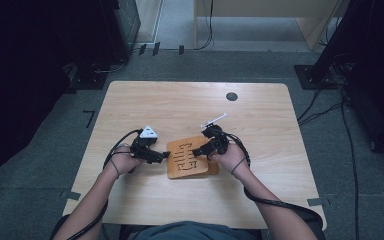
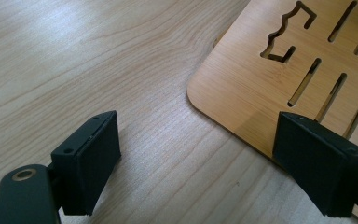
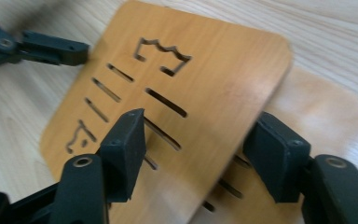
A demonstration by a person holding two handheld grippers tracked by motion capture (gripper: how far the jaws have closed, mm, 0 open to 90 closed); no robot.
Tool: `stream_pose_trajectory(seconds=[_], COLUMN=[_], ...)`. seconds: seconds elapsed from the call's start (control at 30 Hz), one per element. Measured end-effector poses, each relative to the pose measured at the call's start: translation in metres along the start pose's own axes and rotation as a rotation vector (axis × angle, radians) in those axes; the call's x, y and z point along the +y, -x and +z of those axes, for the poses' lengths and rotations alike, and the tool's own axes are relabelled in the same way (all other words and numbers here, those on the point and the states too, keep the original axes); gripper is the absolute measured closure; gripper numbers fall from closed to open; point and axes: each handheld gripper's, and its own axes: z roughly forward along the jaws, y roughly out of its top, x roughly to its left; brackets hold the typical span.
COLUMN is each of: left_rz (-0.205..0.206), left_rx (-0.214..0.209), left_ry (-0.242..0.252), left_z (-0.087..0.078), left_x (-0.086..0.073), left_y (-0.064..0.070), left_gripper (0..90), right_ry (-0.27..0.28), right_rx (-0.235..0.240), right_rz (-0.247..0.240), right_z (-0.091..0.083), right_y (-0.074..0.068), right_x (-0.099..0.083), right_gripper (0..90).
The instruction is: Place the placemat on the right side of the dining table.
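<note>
a slotted wooden board (image 1: 190, 159) lay on the light wooden bench (image 1: 260, 125), just below the centre of the high view, with a second, similar board (image 3: 317, 112) showing under it at the right of the right gripper view. both forearms came up from the bottom of the high view and angled inward toward the board. the left hand (image 1: 122, 161) sat to the left of the board, its left claw (image 1: 166, 156) pointing right at the board's left edge. in the left gripper view the jaws stood wide apart and empty, one over bare bench, the other over the board's rounded corner (image 2: 200, 93) at lower right. the right hand (image 1: 230, 156) rested at the board's right side, its right claw (image 1: 195, 152) pointing left over the board. in the right gripper view its jaws were spread wide, straddling the tilted top board's near edge, gripping nothing. a white-tipped rod (image 1: 215, 120) stood out from the right claw at upper centre.
</note>
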Motion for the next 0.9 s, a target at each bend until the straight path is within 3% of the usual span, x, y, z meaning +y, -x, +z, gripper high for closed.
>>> stream_pose_trajectory(seconds=[0.27,0.37,0.43,0.47,0.53,0.6,0.87,0.9], left_rz=[0.0,-0.005,-0.006,-0.007,-0.008,-0.005,-0.007,-0.004], left_rx=[-0.001,-0.002,-0.002,-0.003,-0.005,-0.006,-0.012,-0.017], left_ry=[0.0,0.005,0.006,0.008,0.009,0.008,0.015,0.016], left_z=[0.0,0.0,0.0,0.0,0.0,0.0,0.001,0.002], left_x=[0.0,0.0,0.0,0.0,0.0,0.0,0.0,0.0], left_y=[0.0,0.0,0.0,0.0,0.0,0.0,0.001,0.003], left_gripper=[13.8,13.8,13.8,13.8,13.8,13.8,13.8,13.8], right_ry=[0.003,0.039,0.044,0.038,0.037,0.019,0.035,0.039], right_rx=[0.029,0.084,0.093,0.121,0.128,0.167,0.241,0.287], right_rz=[0.035,0.044,0.05,0.088,0.097,0.147,0.207,0.225], right_z=[-0.003,-0.015,-0.017,-0.021,-0.022,-0.025,-0.027,-0.03], right_y=[-0.001,-0.004,-0.005,-0.006,-0.005,-0.005,-0.004,-0.006], right_x=[0.004,0.008,0.009,0.011,0.011,0.013,0.014,0.016], right_gripper=[43.2,44.0,44.9,46.0,47.0,48.9,51.6,51.9])
